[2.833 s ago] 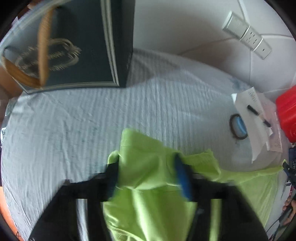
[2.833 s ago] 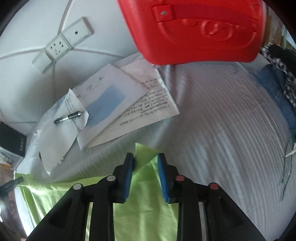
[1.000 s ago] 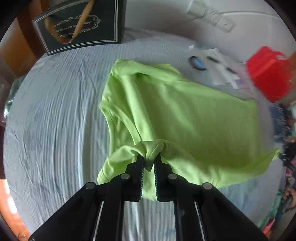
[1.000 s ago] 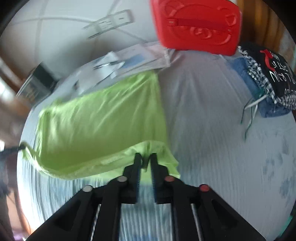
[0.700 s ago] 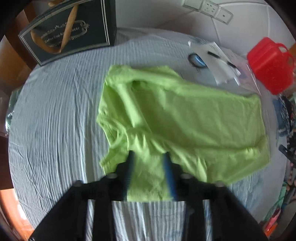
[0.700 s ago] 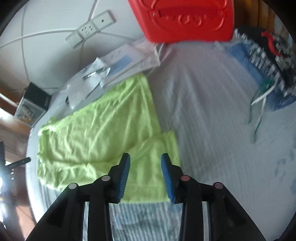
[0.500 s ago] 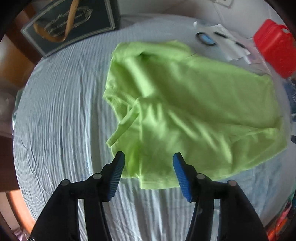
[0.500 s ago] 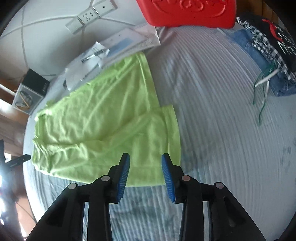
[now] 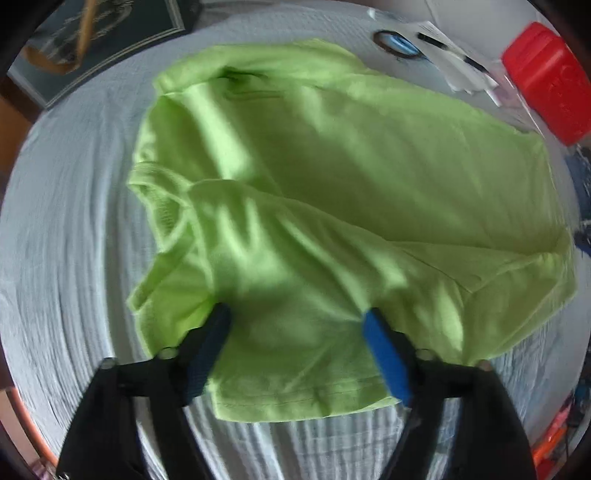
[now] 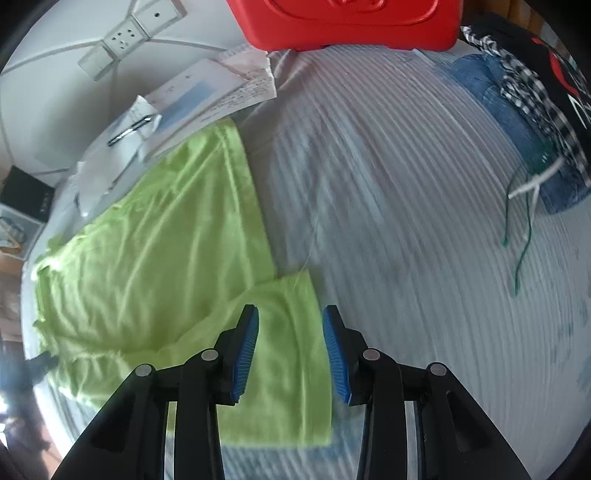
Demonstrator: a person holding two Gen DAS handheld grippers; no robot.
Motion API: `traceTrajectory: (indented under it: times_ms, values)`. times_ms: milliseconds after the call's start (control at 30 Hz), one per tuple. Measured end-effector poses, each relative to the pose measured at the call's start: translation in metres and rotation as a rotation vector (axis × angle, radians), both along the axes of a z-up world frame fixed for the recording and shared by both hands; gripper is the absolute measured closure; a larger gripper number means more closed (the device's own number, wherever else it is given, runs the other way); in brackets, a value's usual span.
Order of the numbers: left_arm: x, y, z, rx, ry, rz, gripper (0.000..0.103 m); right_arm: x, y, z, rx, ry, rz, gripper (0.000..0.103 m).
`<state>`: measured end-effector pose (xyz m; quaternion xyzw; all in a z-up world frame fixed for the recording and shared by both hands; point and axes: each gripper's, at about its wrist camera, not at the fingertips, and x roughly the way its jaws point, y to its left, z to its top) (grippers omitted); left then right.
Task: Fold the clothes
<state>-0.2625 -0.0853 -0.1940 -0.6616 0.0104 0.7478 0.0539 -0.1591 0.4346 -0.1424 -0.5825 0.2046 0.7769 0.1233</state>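
Over the bedsheet | I had just released the green shirt | both left gripper and right gripper spread, empty | first fold laid.

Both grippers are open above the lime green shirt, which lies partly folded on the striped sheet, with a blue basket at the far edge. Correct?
Not quite: the basket is red, as the right wrist view shows. The left gripper and right gripper are open above the partly folded lime green shirt on the striped sheet.

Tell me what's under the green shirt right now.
The green shirt lies on the striped bedsheet, its near edge folded over onto itself. By the papers, its far corner seems to overlap them. Anything else beneath is covered.
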Motion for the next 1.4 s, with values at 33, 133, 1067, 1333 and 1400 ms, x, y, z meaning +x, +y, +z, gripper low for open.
traceTrajectory:
  times_ms: [33,133,1067,1333,1400]
  values:
    - [0.0,0.004,0.0,-0.023,-0.001,-0.011,0.023,-0.004,0.0,-0.003,0.015,-0.003,0.005,0.062]
    - [0.0,0.005,0.01,-0.039,0.013,0.009,0.054,-0.01,-0.008,-0.011,0.055,-0.021,0.043,0.063]
    - [0.265,-0.055,0.026,0.058,-0.081,0.146,0.097,0.255,-0.061,0.007,-0.076,0.003,0.156,0.102]
    - [0.255,-0.068,0.052,0.011,0.069,0.201,0.086,0.26,-0.05,0.012,-0.093,0.046,0.082,0.072]
    - [0.251,-0.071,0.05,-0.006,0.089,0.217,0.043,0.256,-0.052,0.018,-0.087,0.07,0.081,0.069]
